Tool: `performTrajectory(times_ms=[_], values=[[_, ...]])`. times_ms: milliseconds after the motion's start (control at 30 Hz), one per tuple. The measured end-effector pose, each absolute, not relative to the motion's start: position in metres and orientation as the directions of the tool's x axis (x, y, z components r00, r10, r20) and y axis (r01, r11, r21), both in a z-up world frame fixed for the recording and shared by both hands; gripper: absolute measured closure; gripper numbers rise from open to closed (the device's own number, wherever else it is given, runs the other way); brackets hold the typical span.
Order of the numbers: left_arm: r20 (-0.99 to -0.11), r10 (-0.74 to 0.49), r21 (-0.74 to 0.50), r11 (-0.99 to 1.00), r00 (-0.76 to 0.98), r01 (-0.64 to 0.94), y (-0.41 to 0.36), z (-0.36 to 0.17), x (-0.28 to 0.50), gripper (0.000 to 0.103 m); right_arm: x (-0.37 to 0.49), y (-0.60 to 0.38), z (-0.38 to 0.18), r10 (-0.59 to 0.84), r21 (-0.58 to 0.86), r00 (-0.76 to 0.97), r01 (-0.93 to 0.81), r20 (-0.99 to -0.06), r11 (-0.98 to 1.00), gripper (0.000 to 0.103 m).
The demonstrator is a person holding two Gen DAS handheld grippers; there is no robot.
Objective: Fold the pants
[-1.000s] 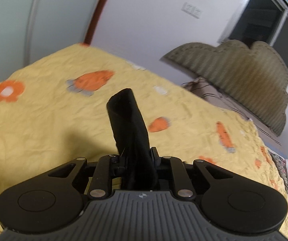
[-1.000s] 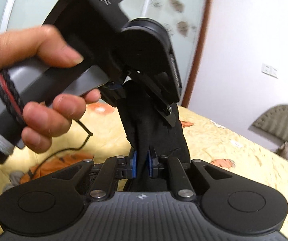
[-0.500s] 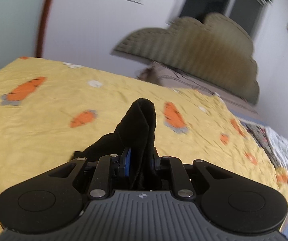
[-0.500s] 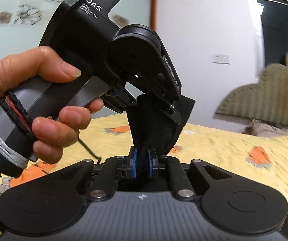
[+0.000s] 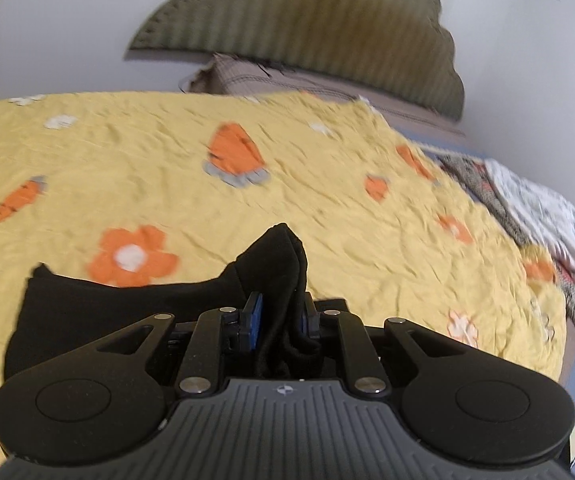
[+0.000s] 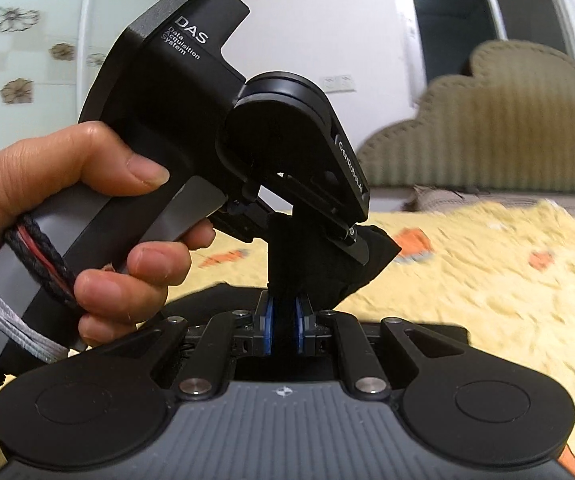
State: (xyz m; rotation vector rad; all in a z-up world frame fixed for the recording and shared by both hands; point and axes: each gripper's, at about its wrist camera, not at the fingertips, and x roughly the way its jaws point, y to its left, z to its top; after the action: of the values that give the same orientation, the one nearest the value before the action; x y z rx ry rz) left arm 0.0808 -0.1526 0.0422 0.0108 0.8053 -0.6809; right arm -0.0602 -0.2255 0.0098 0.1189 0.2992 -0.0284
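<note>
The black pants [image 5: 135, 300] are pinched in both grippers above a yellow bedspread. My left gripper [image 5: 280, 316] is shut on a bunched fold of the pants, which rises between its blue pads and trails off to the left. My right gripper [image 6: 284, 322] is shut on the pants [image 6: 311, 264] too. In the right wrist view the left gripper's body [image 6: 191, 120] and the hand holding it fill the left side, right above my right gripper. Most of the pants is hidden below both grippers.
The yellow bedspread [image 5: 327, 168] with orange flowers and carrots covers the bed. An olive scalloped headboard [image 5: 307, 24] and a pillow stand at the far end. Patterned bedding [image 5: 547, 216] lies at the right edge. A window [image 6: 467, 12] is in the wall.
Both grippers have swung right and tipped down toward the bed with the pants. More of the pants now spreads out to the left of my left gripper.
</note>
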Motion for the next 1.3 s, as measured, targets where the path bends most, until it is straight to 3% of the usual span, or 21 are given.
performTrajectory(times_ms=[333,400,500,567,633,733,867,1000,1067,1200,1300], values=[[-0.718,-0.57,-0.229,0.735,0.399,0.638,-0.204,0.01,0.067,0.086,-0.072,-0.259,-0.008,-0.076,0.181,0.933,0.148,-0.352,0.972,0.092],[-0.73,-0.575,-0.239,0.721,0.37,0.65,-0.212,0.001,0.068,0.079,-0.077,-0.265,-0.013,-0.069,0.224,0.926,0.161,-0.37,0.961,0.092],[-0.746,-0.594,-0.309,0.709,0.3,0.634,-0.215,-0.009,0.074,0.06,-0.079,-0.28,-0.02,-0.026,0.335,0.913,0.176,-0.406,0.926,0.092],[-0.738,-0.63,-0.385,0.686,0.24,0.617,-0.209,-0.011,0.078,0.038,-0.083,-0.29,-0.026,0.007,0.418,0.906,0.189,-0.424,0.888,0.084],[-0.716,-0.66,-0.423,0.669,0.226,0.611,-0.202,-0.005,0.079,0.033,-0.092,-0.304,-0.032,0.042,0.521,0.909,0.198,-0.414,0.83,0.067],[-0.691,-0.667,-0.396,0.672,0.279,0.626,-0.18,0.013,0.081,0.028,-0.115,-0.33,-0.036,0.062,0.641,0.927,0.207,-0.371,0.739,0.058],[-0.698,-0.575,-0.266,0.762,0.428,0.59,-0.144,0.026,0.088,0.01,-0.123,-0.345,-0.016,-0.046,0.55,0.926,0.262,-0.375,0.793,0.056],[-0.725,-0.396,-0.021,0.831,0.564,0.556,-0.126,0.019,0.086,0.01,-0.096,-0.345,-0.008,0.005,0.515,0.925,0.207,-0.381,0.832,0.056],[-0.717,-0.348,0.045,0.841,0.604,0.539,-0.117,0.014,0.083,0.01,-0.088,-0.344,-0.017,0.047,0.518,0.915,0.184,-0.401,0.835,0.056],[-0.711,-0.325,0.049,0.861,0.623,0.506,-0.101,0.009,0.081,0.01,-0.078,-0.331,-0.025,0.011,0.454,0.869,0.247,-0.495,0.856,0.057],[-0.714,-0.352,-0.008,0.868,0.605,0.496,-0.096,0.006,0.085,0.01,-0.081,-0.332,-0.026,-0.005,0.478,0.877,0.267,-0.481,0.837,0.057]])
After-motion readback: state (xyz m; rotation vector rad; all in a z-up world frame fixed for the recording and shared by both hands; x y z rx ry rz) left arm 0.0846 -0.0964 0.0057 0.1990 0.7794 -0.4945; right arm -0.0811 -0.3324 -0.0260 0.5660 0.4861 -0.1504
